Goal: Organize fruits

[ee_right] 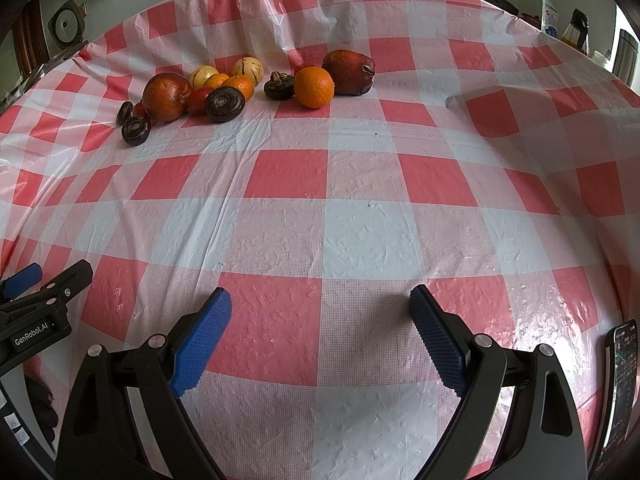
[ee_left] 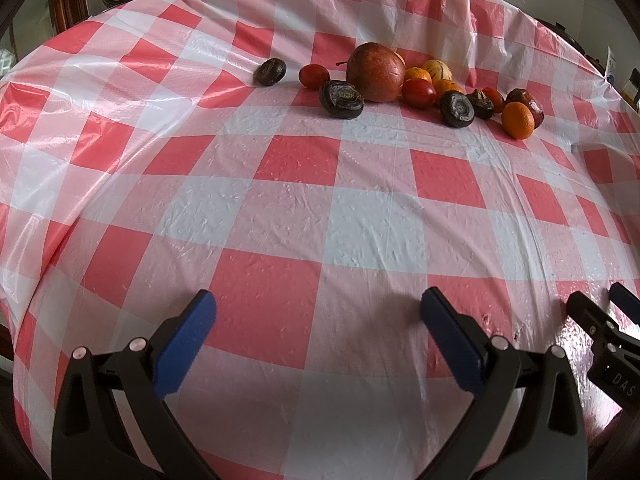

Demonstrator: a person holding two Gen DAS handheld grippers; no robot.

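Now, table: red-and-white checked plastic tablecloth [ee_left: 304, 216], crinkled, spread over the whole surface in front of me; nothing that looks like a bowl or tray shows in either view.
Fruit pile: all the fruit sits in one loose row at the far side of the cloth, well apart from both my claws.
Biggest fruit: large round russet-red apple [ee_left: 375, 72], upright, at the left-centre of the row in my left view.
Next: dark red pear-shaped fruit [ee_right: 349, 72], lying on its side at the right end, its long axis running left to right.
Next: bright round orange [ee_right: 314, 87], touching that dark red fruit, nearest my right claw.
Smaller: pale yellow striped round fruits [ee_right: 248, 68] at the back; small red tomato-like fruits [ee_left: 418, 93] tucked among them.
Smallest: dark brown wrinkled water-chestnut-like bulbs [ee_left: 341, 99] along the front edge, one stray to the left.
Left claw: my left gripper [ee_left: 318, 308], blue pads spread wide, holding nothing, low over the near cloth.
Right claw: my right gripper [ee_right: 320, 304], likewise released and bare.
Bearing: the row lies straight ahead and far; I judge the orange end suits my right side, the apple end my left.
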